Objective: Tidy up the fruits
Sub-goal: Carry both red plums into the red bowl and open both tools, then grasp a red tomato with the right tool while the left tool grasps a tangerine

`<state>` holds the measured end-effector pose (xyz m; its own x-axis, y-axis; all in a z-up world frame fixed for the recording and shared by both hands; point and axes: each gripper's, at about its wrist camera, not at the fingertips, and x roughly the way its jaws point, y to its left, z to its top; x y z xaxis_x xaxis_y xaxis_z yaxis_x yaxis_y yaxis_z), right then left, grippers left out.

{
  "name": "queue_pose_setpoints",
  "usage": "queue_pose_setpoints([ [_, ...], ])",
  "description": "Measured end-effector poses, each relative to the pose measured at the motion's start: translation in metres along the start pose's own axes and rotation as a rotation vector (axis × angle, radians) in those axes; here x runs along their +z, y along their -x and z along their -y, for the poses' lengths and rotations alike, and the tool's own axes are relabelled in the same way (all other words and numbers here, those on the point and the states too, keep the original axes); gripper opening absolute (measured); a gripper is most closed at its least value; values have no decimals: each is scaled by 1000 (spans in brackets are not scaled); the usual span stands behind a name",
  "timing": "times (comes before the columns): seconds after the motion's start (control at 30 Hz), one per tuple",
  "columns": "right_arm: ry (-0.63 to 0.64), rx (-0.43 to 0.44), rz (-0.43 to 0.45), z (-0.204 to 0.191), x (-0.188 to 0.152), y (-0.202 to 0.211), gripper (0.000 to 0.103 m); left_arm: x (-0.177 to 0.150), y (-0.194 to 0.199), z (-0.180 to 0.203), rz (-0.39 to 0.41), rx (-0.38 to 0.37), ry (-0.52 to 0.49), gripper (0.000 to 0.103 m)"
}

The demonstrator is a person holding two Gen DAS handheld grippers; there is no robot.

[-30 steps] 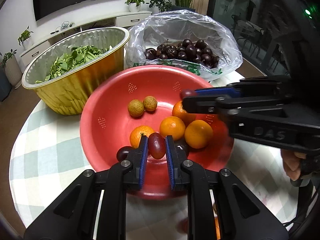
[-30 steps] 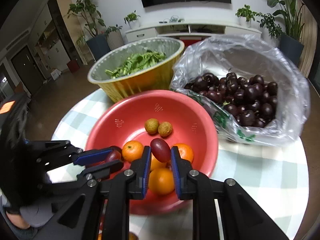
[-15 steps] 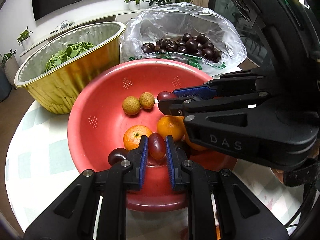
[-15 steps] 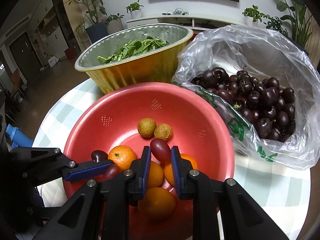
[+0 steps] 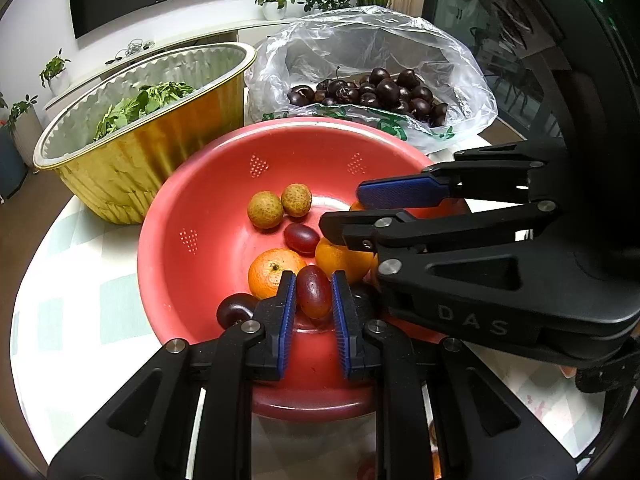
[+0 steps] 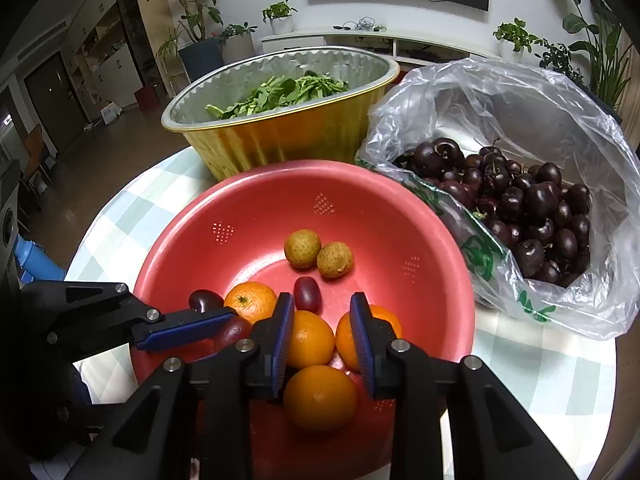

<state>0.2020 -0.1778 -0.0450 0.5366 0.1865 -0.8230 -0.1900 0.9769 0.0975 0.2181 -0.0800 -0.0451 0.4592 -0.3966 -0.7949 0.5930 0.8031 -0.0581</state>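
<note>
A red colander bowl (image 5: 192, 216) (image 6: 380, 216) holds several oranges (image 6: 310, 340), two longans (image 5: 265, 209) (image 6: 302, 249) and dark red grapes. My left gripper (image 5: 313, 294) is shut on a dark red grape (image 5: 313, 297) just above the bowl's near side; it also shows in the right wrist view (image 6: 224, 326). My right gripper (image 6: 322, 344) is open and empty over the oranges; in the left wrist view (image 5: 360, 212) it reaches in from the right. A loose dark red grape (image 5: 301, 238) (image 6: 307, 295) lies in the bowl below the longans.
A gold foil tub (image 5: 132, 160) (image 6: 288, 136) of green leaves stands behind the bowl at left. A clear plastic bag (image 5: 448, 56) (image 6: 560, 120) of dark cherries (image 6: 532, 208) lies at the back right. All sit on a round table with a checked cloth (image 6: 528, 364).
My right gripper has opened and let its grape drop into the bowl below the longans. My left gripper still holds its grape.
</note>
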Motion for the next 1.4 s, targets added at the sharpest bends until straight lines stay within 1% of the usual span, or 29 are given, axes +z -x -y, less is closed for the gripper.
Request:
queue_pose_setpoints([
  [0.07,-2,-9,4,1,-2,4,37,-1,2,0,3,0,2,17],
  [0.13,-5,-11,15,3,-5,11,37,-2,4,1,9,-1,5,18],
  [0.2,-14,-9,30,5,-7,20,37,-2,8,1,15,-4,8,20],
  [0.23,-19,-8,38,6,-9,25,38,-3,11,2,20,-6,8,27],
  [0.3,-31,-4,59,8,-14,38,39,-5,17,3,34,-9,11,46],
  [0.33,-37,-1,67,9,-16,43,41,-6,21,4,44,-9,14,65],
  [0.37,-43,2,77,10,-20,49,42,-7,26,4,62,-11,18,70],
  [0.57,-83,31,111,13,-53,83,43,-21,52,8,85,-19,29,70],
  [0.6,-88,37,114,13,-61,88,43,-25,57,8,88,-20,33,71],
  [0.63,-91,41,114,14,-67,92,44,-30,63,9,91,-21,37,75],
  [0.67,-96,47,111,13,-75,95,44,-35,68,10,92,-21,39,76],
  [0.73,-108,64,104,13,-93,101,45,-48,78,14,88,-26,40,76],
  [0.8,-116,77,90,11,-111,104,47,-64,86,21,76,-29,31,78],
  [0.87,-125,88,72,9,-125,104,48,-81,91,29,63,-28,23,85],
  [0.97,-112,105,49,2,-144,103,50,-109,95,43,33,-35,21,86],
  [1.13,-74,105,22,-7,-154,97,52,-141,95,56,-9,-19,31,86],
  [1.2,-61,106,22,-10,-153,96,55,-150,97,56,-16,-15,56,90],
  [1.23,-49,107,21,-12,-152,95,58,-154,98,55,-17,-5,68,96],
  [1.4,28,93,-12,-21,-153,83,59,-161,103,54,-6,20,93,100],
])
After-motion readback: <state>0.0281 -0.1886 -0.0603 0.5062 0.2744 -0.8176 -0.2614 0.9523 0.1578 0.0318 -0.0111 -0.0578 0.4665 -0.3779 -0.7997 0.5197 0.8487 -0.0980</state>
